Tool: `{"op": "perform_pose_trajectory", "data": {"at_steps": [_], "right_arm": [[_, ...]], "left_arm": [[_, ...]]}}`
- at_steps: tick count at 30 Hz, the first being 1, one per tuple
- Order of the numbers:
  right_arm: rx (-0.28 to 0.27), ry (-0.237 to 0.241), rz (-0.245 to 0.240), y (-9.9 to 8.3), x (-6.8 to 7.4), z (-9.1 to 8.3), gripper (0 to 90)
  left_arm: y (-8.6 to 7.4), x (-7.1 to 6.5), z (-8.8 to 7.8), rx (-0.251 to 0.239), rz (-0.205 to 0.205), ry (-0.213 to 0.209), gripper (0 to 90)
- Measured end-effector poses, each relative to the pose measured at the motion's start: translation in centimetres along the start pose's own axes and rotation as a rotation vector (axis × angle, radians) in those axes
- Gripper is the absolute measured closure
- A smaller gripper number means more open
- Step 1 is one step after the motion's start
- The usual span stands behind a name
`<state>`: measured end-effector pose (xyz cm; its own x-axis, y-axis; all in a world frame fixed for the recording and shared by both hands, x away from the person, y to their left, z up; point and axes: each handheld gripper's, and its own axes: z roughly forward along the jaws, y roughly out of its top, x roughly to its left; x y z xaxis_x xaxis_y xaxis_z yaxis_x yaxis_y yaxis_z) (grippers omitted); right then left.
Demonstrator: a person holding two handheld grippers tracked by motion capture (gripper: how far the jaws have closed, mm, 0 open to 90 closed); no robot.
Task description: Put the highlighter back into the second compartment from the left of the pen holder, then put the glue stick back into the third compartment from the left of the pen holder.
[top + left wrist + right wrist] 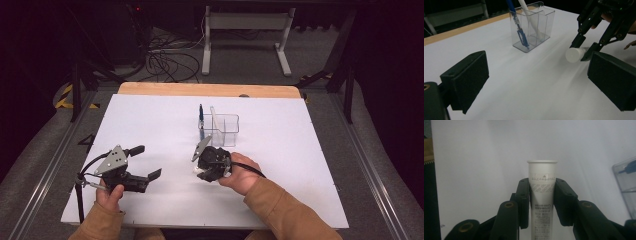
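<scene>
Nearest the person, the left gripper (142, 167) rests low over the white table (300, 190) with its jaws spread wide and nothing between them. A little farther in, the right gripper (202, 170) is clamped on a white tube (542, 195): in the right gripper view both pads press its printed body from either side, with the flat cap end sticking out past them. In the left gripper view the tube (574, 54) lies roughly level in that grip, just above the table, its cap pointing away from the hand. Beyond it, near the middle of the table, stands a clear holder (222, 130) with compartments, a blue pen (201, 117) and a white stick (214, 117) already leaning upright in it. The likely aim is to stand the tube in there too. The grip sits close to the cap end, so most of the tube's length hangs behind the pads; tipping it upright could let it swivel or slide in the jaws. The holder looks light and unanchored, so a tube end catching its rim or a divider could push it along or topple it, spilling the pen. The free compartments also look narrow, so a skewed approach may jam.
</scene>
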<state>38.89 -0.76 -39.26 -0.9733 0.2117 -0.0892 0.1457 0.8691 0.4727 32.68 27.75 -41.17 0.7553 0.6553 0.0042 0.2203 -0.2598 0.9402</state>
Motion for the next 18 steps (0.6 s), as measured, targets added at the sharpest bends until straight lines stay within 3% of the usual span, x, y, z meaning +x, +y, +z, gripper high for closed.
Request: {"op": "perform_pose_trajectory", "data": {"at_steps": [8, 18], "right_arm": [[-0.066, -0.01, 0.005, -0.1, -0.2, -1.5, 67.7], [-0.212, -0.033, 0.029, -0.4, -0.7, -3.4, 67.7]], "left_arm": [[0.0, 0.0, 0.2, 0.004, 0.008, -0.002, 4.5], [0.1, 0.0, 0.2, 0.004, 0.01, 0.0, 4.5]]}}
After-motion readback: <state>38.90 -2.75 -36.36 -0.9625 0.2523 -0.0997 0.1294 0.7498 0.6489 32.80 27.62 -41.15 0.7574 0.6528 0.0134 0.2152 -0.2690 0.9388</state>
